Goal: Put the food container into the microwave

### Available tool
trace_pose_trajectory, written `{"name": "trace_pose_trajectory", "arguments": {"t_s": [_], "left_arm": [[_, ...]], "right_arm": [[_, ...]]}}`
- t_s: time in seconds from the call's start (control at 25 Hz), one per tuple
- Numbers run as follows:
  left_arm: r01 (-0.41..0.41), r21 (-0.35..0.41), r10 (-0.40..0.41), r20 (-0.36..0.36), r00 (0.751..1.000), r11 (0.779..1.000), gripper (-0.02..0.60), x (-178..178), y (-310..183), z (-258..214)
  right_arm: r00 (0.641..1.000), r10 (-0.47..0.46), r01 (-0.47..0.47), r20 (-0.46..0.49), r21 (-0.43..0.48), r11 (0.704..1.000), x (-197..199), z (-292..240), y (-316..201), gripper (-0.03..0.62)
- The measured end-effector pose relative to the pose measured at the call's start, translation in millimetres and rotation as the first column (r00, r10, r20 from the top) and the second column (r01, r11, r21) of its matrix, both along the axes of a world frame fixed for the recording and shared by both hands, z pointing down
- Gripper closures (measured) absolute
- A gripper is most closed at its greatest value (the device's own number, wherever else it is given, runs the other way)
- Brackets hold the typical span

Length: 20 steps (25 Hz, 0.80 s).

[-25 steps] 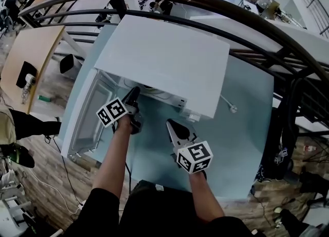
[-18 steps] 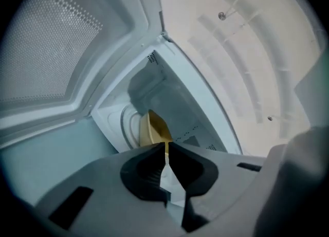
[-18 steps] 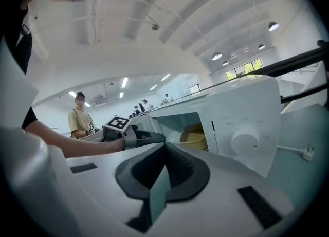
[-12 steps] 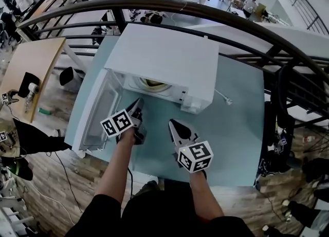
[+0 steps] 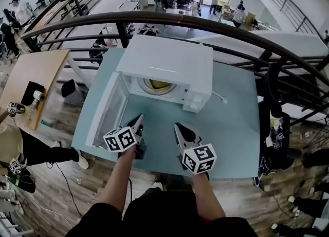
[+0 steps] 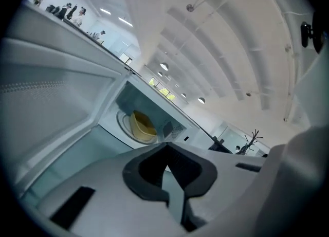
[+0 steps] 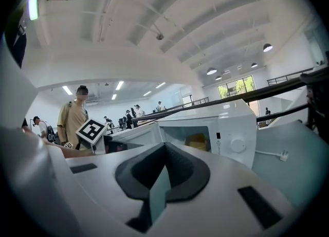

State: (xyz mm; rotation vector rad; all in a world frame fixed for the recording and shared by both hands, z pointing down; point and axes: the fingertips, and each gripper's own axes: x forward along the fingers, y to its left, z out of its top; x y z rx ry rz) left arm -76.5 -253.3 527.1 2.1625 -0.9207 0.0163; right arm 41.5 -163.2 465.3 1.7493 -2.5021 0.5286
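We see the yellow food container (image 5: 157, 84) inside the open microwave (image 5: 172, 56), our left gripper (image 5: 138, 121) and right gripper (image 5: 178, 127) in front of it, both jaws pressed together on nothing, the microwave's dial (image 7: 238, 145) plain only in the right gripper view.

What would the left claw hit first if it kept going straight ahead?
The left claw points into the open microwave, so probably the yellow container inside; the way there looks free, though depth is unclear.

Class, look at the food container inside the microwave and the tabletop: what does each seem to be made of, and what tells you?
Food container: probably plastic; opaque yellow, thin wall, dull finish. Tabletop: perhaps laminate or painted board; flat, even pale blue-green, slight sheen. Neither is certain.
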Motion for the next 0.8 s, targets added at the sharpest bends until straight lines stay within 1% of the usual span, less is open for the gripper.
{"name": "trace_pose_trajectory", "arguments": {"t_s": [0.16, 0.32, 0.6, 0.8], "left_arm": [[-0.033, 0.046, 0.032, 0.018, 0.999, 0.998, 0.574, -14.8, 32.7, -21.8], [-0.086, 0.121, 0.082, 0.043, 0.996, 0.989, 0.574, -22.2, 58.7, -44.2], [-0.154, 0.237, 0.132, 0.105, 0.986, 0.959, 0.574, -37.5, 95.4, -73.9], [-0.178, 0.318, 0.136, 0.150, 0.979, 0.931, 0.574, -43.6, 113.5, -97.4]], "right_arm": [[1.000, 0.013, -0.013, -0.015, 0.023, 1.000, -12.3, -17.5, 24.6, 0.589], [0.999, 0.039, -0.037, -0.033, 0.054, 0.998, -21.5, -32.6, 45.6, 0.589], [0.997, 0.063, -0.059, -0.047, 0.092, 0.994, -42.1, -50.2, 72.5, 0.589], [0.996, 0.059, -0.052, -0.061, 0.104, 0.993, -50.2, -59.4, 83.4, 0.589]]}}
